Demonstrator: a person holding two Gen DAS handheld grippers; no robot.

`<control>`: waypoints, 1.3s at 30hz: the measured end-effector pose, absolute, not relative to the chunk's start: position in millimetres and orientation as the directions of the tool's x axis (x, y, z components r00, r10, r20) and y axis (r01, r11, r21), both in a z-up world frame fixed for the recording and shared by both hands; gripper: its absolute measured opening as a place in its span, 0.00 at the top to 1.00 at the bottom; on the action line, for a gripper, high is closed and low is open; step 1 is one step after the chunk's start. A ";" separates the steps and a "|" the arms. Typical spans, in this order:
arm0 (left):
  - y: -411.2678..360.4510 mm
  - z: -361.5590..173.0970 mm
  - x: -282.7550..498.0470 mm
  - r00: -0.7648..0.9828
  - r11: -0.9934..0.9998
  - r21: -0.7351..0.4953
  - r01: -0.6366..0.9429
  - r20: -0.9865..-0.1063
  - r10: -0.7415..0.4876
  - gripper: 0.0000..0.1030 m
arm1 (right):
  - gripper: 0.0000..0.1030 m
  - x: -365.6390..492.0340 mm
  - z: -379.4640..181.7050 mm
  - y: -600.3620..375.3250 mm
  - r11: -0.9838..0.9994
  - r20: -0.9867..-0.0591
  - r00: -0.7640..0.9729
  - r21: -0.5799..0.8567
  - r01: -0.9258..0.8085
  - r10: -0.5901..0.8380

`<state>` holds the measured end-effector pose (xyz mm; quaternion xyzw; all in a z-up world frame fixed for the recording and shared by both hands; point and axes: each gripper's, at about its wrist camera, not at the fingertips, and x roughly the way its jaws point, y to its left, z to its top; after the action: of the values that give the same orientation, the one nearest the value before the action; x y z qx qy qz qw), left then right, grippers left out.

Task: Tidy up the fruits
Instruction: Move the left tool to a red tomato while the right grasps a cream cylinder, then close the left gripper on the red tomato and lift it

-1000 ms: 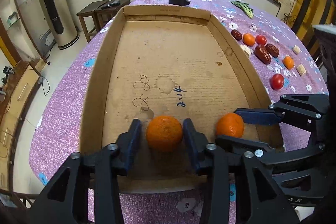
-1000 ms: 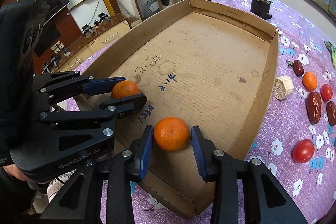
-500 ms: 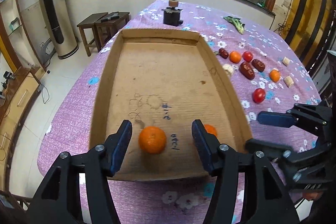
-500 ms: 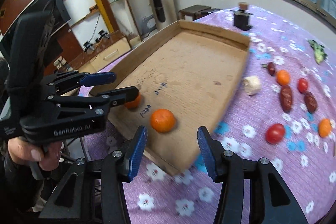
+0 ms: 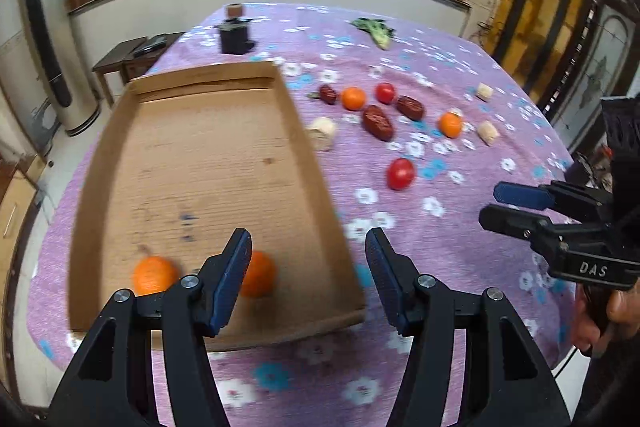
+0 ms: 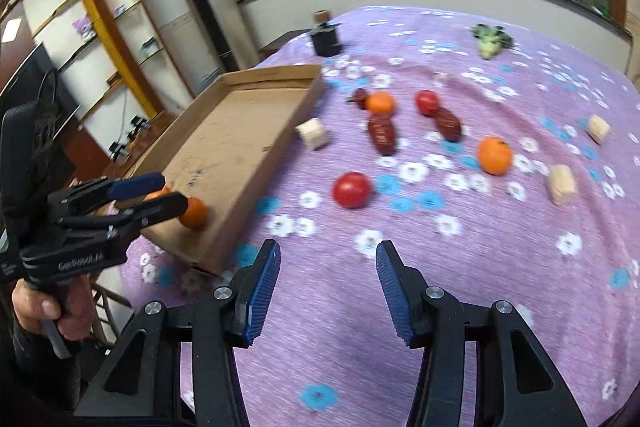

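Two oranges (image 5: 154,274) (image 5: 259,274) lie in the near end of a shallow cardboard tray (image 5: 200,147). My left gripper (image 5: 308,281) is open and empty, raised above the tray's near right corner. My right gripper (image 6: 326,291) is open and empty above the purple cloth, right of the tray (image 6: 240,131). On the cloth lie two more oranges (image 6: 495,155) (image 6: 380,103), two tomatoes (image 6: 352,189) (image 6: 427,102) and red dates (image 6: 382,133) (image 6: 448,123).
Pale cut chunks (image 6: 314,133) (image 6: 562,183) (image 6: 599,129) lie among the fruit. A black holder (image 6: 326,37) and a green vegetable (image 6: 490,41) sit at the table's far end. The near table edge is just below both grippers.
Both grippers let go of their oranges, opened wide and pulled back and up out of the tray. Both views have swung right toward the loose fruit.
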<state>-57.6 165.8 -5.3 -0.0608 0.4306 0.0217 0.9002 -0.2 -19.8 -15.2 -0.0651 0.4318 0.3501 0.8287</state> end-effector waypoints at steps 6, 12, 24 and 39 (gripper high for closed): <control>136.8 -7.8 -43.7 0.615 0.994 -0.104 -0.033 -0.786 -0.062 0.44 | 0.50 10.0 -17.1 -51.4 0.785 -0.758 0.417 0.197 -0.587 0.501; 112.3 -14.0 -25.1 0.589 0.994 -0.107 0.018 -0.802 -0.097 0.44 | 0.50 22.5 -21.9 -79.1 0.822 -0.757 0.450 0.196 -0.534 0.473; 86.4 -30.8 27.4 0.545 0.991 -0.121 0.048 -0.829 -0.128 0.44 | 0.50 100.8 -27.8 -128.3 0.926 -0.767 0.558 0.122 -0.357 0.317; 85.4 -58.3 68.2 0.517 0.997 -0.071 0.029 -0.853 -0.075 0.73 | 0.72 150.9 -57.5 -122.4 0.943 -0.793 0.560 0.055 -0.328 0.241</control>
<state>68.2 85.4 -58.3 -0.0238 0.4905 -0.0299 0.8706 150.9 -122.4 -57.5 -0.0497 0.4406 0.1614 0.8817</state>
